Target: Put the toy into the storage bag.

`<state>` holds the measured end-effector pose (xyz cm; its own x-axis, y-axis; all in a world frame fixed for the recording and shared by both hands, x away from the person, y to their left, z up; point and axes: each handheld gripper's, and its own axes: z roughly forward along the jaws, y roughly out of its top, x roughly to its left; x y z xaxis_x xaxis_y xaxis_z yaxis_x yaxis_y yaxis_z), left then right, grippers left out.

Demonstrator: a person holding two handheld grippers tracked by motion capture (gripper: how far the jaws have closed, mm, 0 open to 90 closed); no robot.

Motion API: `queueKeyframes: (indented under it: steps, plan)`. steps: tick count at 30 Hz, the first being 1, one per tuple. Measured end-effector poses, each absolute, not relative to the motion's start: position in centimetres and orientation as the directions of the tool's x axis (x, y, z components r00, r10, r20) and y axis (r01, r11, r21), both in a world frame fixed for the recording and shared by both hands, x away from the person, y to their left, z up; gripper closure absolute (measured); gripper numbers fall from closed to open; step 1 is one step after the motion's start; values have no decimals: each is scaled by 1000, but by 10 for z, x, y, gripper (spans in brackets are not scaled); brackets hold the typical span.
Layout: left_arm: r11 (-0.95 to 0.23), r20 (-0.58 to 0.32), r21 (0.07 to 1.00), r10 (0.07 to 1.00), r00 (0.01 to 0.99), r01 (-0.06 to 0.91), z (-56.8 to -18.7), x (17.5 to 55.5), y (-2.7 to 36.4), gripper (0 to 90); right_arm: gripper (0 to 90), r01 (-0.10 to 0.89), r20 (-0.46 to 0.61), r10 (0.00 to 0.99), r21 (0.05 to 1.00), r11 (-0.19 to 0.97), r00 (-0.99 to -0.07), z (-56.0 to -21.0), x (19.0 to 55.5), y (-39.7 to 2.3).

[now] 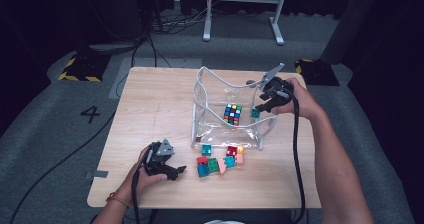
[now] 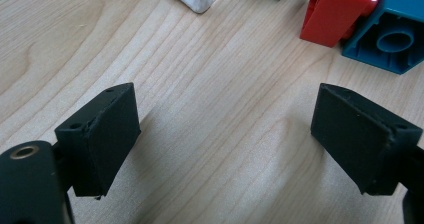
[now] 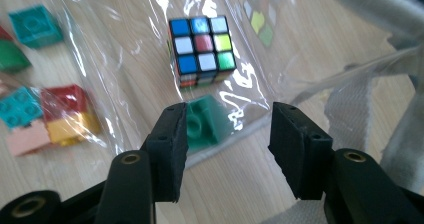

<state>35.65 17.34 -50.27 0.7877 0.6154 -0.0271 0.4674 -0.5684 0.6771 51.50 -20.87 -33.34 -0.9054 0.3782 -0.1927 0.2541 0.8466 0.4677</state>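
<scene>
Right claw [image 3: 227, 134] parted over clear bag [image 1: 210, 86], nothing gripped; green brick [image 3: 205, 121] lies just beyond jaws inside bag, near puzzle cube [image 3: 202, 49]. Left claw [image 2: 225, 134] released, resting on table [image 2: 200, 99], empty.

We judge risks: slack glossy film may fold under jaw, brick snags at rim; glare masks wall.

Bricks hard, studded plastic; wood-grain table.

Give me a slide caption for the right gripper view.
Right tool open over a green block inside the clear bag, puzzle cube beyond.
</scene>
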Motion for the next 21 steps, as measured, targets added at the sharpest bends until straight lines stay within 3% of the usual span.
queueKeyframes:
  steps: [9,21]
  plan:
    - [-568,-27,677,616,787,468,-503,356,173,122,447,227,-163,435,664,713,-886,-320,498,-223]
    - [-569,-27,676,615,788,468,-503,356,173,122,356,206,-136,527,817,539,-839,-302,466,-246]
